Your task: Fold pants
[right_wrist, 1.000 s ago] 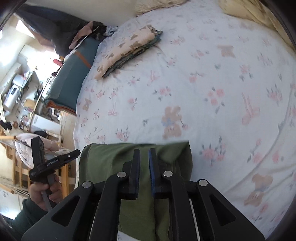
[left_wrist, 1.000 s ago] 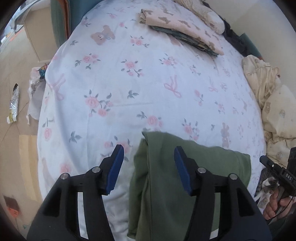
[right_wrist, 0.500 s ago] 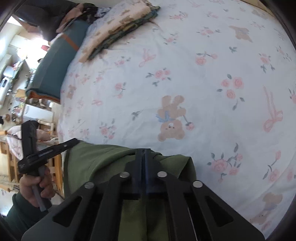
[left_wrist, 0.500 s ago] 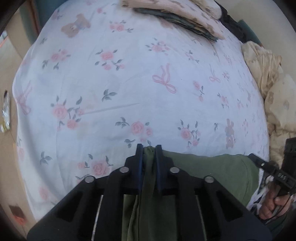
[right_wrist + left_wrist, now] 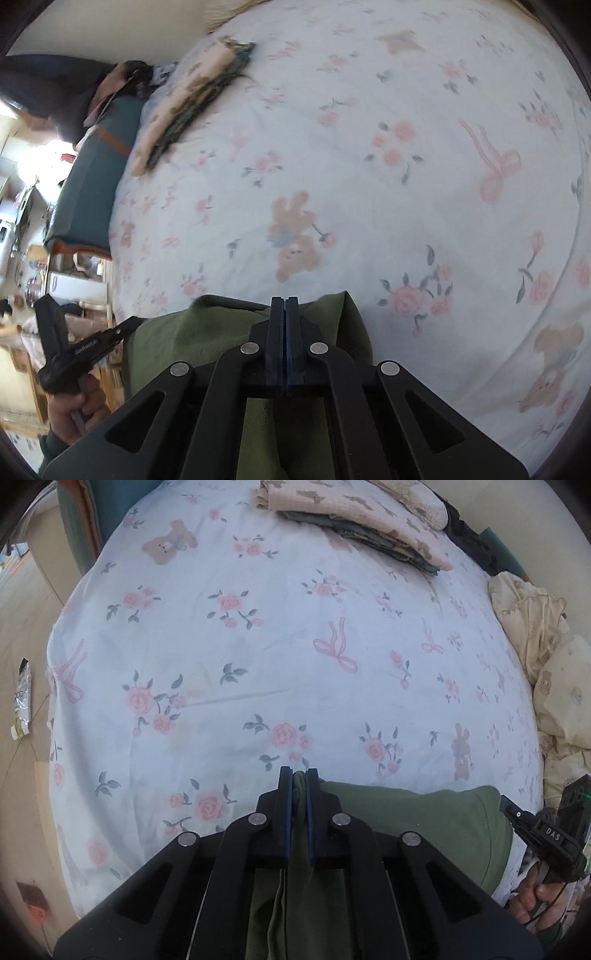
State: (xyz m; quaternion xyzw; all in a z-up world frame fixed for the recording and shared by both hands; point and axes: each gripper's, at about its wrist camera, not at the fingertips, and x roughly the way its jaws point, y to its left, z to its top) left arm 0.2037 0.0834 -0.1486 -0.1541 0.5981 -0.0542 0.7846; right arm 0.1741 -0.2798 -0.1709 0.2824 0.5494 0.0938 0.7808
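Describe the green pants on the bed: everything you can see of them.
The green pants are olive, a matte woven-looking cloth, lying at the near edge of the floral sheet with the rest hanging down out of view. Their top edge is gathered into soft folds. The left gripper is shut on one bunched part of that edge; the right gripper is shut near the other end, its pads together over the cloth. Nothing else touches them.
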